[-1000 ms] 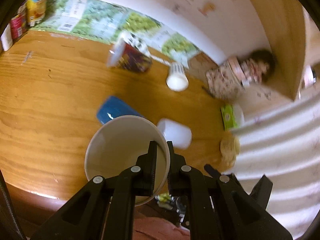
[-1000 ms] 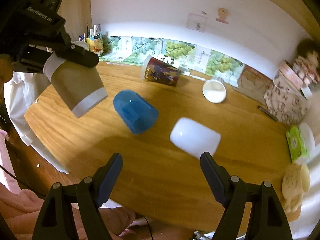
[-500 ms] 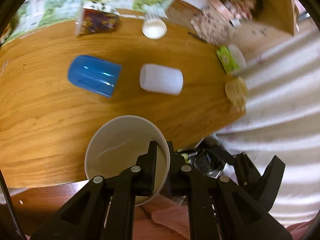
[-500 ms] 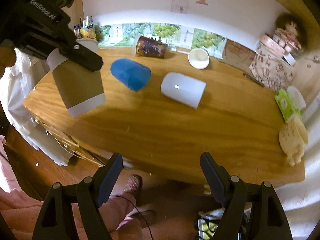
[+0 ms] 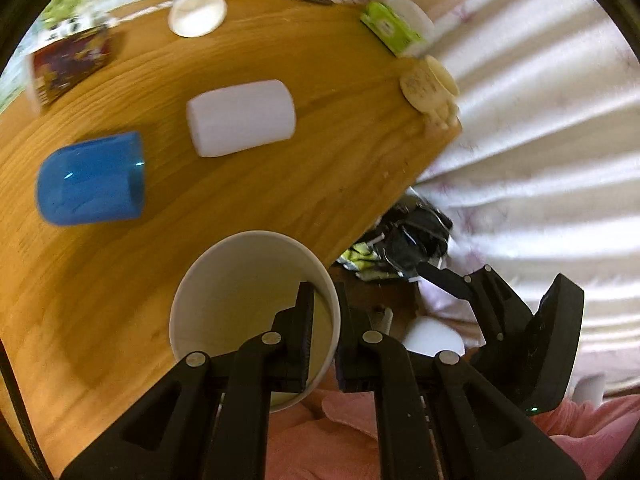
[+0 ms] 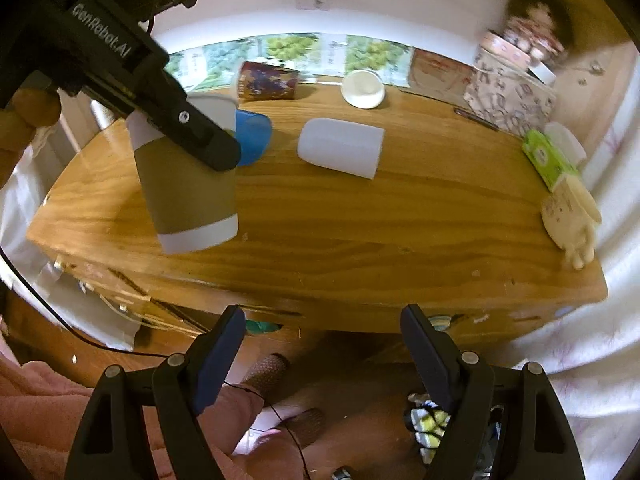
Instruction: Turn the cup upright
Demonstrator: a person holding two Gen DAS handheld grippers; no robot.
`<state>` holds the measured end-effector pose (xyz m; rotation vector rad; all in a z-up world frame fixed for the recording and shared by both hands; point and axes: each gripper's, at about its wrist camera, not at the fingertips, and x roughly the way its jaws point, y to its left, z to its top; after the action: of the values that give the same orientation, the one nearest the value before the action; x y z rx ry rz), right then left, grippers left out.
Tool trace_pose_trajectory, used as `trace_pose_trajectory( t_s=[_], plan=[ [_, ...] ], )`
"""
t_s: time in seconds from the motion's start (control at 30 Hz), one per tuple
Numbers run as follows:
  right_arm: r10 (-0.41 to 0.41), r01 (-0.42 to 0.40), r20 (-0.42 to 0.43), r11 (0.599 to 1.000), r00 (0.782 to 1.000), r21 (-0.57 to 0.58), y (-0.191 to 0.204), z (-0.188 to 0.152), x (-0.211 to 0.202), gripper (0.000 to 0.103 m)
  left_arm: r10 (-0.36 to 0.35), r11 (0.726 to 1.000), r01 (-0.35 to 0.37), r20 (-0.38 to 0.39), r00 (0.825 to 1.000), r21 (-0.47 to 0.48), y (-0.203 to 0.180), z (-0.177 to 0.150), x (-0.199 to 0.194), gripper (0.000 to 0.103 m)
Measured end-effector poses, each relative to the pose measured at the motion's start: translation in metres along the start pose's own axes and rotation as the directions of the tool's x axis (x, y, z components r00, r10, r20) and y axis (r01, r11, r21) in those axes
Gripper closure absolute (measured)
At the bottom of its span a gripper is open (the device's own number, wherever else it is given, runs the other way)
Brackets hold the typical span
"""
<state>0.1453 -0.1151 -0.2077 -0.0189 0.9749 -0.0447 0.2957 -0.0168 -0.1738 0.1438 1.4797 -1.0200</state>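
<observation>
My left gripper [image 5: 324, 304] is shut on the rim of a brown paper cup [image 5: 240, 304], one finger inside and one outside. In the right wrist view the cup [image 6: 188, 184] hangs mouth up, slightly tilted, above the table's front left part, held by the left gripper [image 6: 200, 136]. My right gripper [image 6: 320, 344] is open and empty, below and in front of the table's front edge. It also shows in the left wrist view [image 5: 508, 320].
On the wooden table [image 6: 360, 220] lie a blue cup [image 5: 92, 180], a white cup [image 6: 340, 152] and a dark printed cup [image 6: 268, 80], all on their sides. A white cup [image 6: 363, 88] stands near the back. A green pack [image 6: 548, 158] and cream toy [image 6: 572, 220] sit at right.
My left gripper has turned the paper cup toward upright and carried it over the table's front left. My right gripper has drawn back off the table, staying open.
</observation>
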Motion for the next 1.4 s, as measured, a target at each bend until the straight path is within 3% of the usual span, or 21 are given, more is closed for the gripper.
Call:
trace_pose_trajectory(
  t_s=[0.17,0.27,0.53,1.0,1.17,1.27,1.4],
  plan=[
    [-0.048,0.048,-0.003,0.996,0.999,0.077,-0.003,0.004,0.002,0.022,-0.069,0.997,0.072,-0.076,0.995,0.03,0.011,0.01,0.015,0.094],
    [-0.084,0.086,-0.016,0.989,0.996,0.121,-0.005,0.006,0.005,0.022,-0.126,0.992,0.129,-0.119,0.985,0.016,0.018,0.016,0.023,0.094],
    [-0.17,0.18,-0.059,0.955,0.984,0.236,-0.011,0.01,0.012,0.022,-0.195,0.977,0.209,-0.214,0.957,0.046,0.027,0.032,0.043,0.094],
    [-0.245,0.27,-0.118,0.915,0.962,0.301,-0.012,0.022,0.017,0.022,-0.234,0.967,0.255,-0.309,0.922,0.026,0.05,0.054,0.072,0.091],
    [-0.24,0.264,-0.115,0.92,0.964,0.291,-0.008,0.029,0.02,0.022,-0.184,0.976,0.213,-0.327,0.927,0.055,0.051,0.057,0.077,0.086],
    [-0.237,0.26,-0.113,0.922,0.965,0.286,-0.006,0.032,0.023,0.022,-0.191,0.976,0.215,-0.346,0.919,0.032,0.055,0.058,0.079,0.086],
    [-0.23,0.251,-0.106,0.926,0.967,0.28,-0.003,0.036,0.024,0.022,-0.133,0.983,0.167,-0.33,0.934,0.076,0.056,0.058,0.077,0.069]
  ],
)
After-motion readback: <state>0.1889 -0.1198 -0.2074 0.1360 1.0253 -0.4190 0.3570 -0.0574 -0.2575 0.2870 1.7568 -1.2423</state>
